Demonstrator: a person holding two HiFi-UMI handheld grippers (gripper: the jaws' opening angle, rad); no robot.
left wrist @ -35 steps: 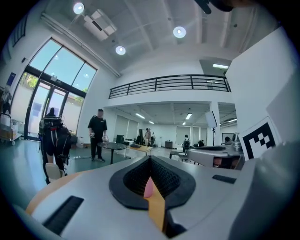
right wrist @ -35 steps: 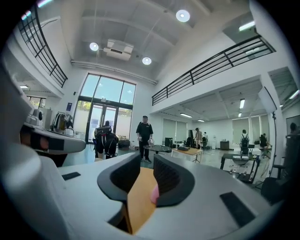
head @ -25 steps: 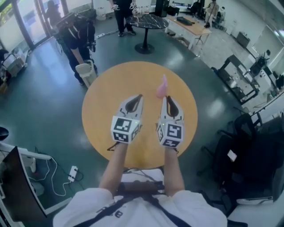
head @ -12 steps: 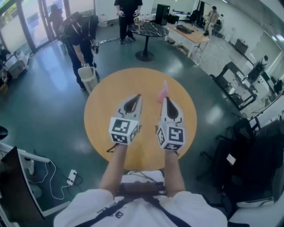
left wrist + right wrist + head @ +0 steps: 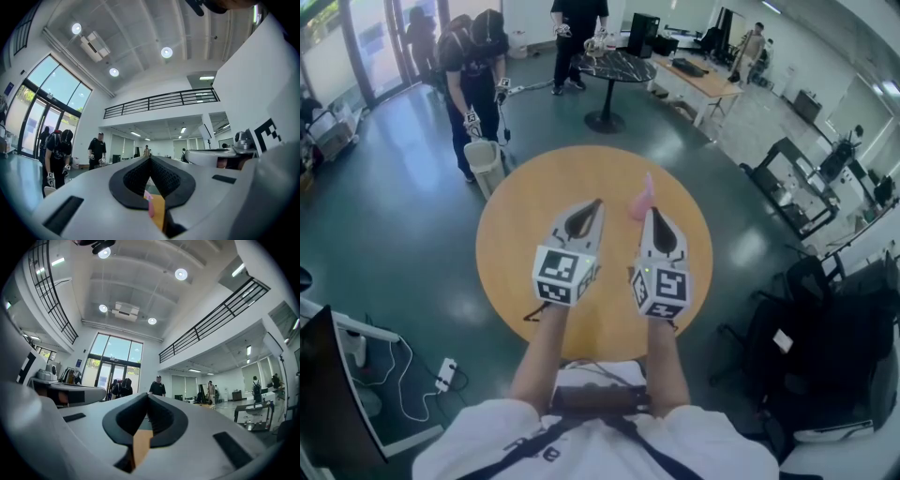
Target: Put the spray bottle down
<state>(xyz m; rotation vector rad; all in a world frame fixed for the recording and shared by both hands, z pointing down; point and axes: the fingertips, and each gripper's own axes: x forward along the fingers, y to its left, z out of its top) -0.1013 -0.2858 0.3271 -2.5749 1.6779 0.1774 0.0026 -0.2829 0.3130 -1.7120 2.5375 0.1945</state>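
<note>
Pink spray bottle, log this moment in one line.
pink spray bottle: standing on round wooden table; left tool: shut, empty; right tool: shut, empty

- The counter point(image 5: 516, 234) shows bare wood left of both tools and along its far rim.
- The spray bottle point(image 5: 642, 192) stands upright just beyond the tip of the right tool point(image 5: 648, 212) and blocks its straight path forward.
- The left tool point(image 5: 592, 204) has bare counter ahead.
- A bin point(image 5: 484, 161) stands near the far-left rim; chairs point(image 5: 825, 328) stand to the right.
</note>
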